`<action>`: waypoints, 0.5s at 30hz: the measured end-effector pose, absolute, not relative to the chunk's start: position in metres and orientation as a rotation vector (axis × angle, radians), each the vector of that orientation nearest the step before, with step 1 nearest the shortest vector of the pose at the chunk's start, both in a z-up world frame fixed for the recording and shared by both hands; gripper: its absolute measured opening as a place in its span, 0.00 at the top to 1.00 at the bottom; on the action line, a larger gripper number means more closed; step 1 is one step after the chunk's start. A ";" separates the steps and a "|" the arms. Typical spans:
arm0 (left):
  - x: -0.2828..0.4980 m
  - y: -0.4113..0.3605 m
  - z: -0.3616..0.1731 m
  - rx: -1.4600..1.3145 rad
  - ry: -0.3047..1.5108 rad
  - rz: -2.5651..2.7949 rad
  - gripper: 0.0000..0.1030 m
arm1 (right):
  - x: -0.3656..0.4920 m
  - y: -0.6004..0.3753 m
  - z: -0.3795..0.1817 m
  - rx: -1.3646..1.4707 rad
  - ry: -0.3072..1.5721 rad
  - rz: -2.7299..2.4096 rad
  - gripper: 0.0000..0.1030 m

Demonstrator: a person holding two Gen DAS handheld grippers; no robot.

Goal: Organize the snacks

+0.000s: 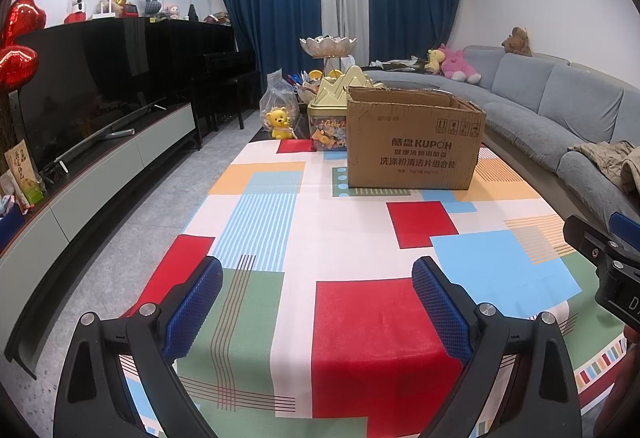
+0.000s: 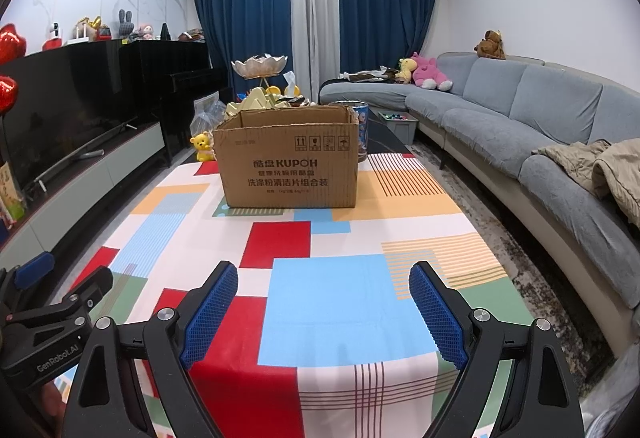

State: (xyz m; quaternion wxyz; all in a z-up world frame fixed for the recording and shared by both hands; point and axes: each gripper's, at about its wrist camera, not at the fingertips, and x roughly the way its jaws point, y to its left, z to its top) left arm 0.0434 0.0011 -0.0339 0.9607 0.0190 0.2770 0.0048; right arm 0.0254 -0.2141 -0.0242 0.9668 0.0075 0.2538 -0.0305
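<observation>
An open brown cardboard box (image 1: 414,142) printed KUPOH stands on the far half of the table with the coloured patchwork cloth (image 1: 344,238); it also shows in the right wrist view (image 2: 288,162). Behind it are a snack tin with a gold mountain-shaped lid (image 1: 328,118), a clear bag of snacks (image 1: 280,98) and a blue round tin (image 2: 360,130). My left gripper (image 1: 318,302) is open and empty over the near end of the table. My right gripper (image 2: 324,312) is open and empty beside it, to its right. Both are well short of the box.
A yellow bear toy (image 1: 279,123) sits left of the tin. A tiered bowl stand (image 1: 328,46) is behind. A TV and low cabinet (image 1: 100,142) run along the left. A grey sofa (image 2: 540,126) with plush toys runs along the right.
</observation>
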 end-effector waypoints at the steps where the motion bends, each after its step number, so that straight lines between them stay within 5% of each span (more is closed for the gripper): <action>1: 0.043 0.001 -0.034 0.037 0.561 0.012 0.03 | 0.025 -0.214 -0.024 0.015 0.514 -0.062 0.14; 15: 0.046 -0.001 -0.028 0.037 0.564 0.013 0.01 | 0.026 -0.214 -0.024 0.018 0.512 -0.061 0.14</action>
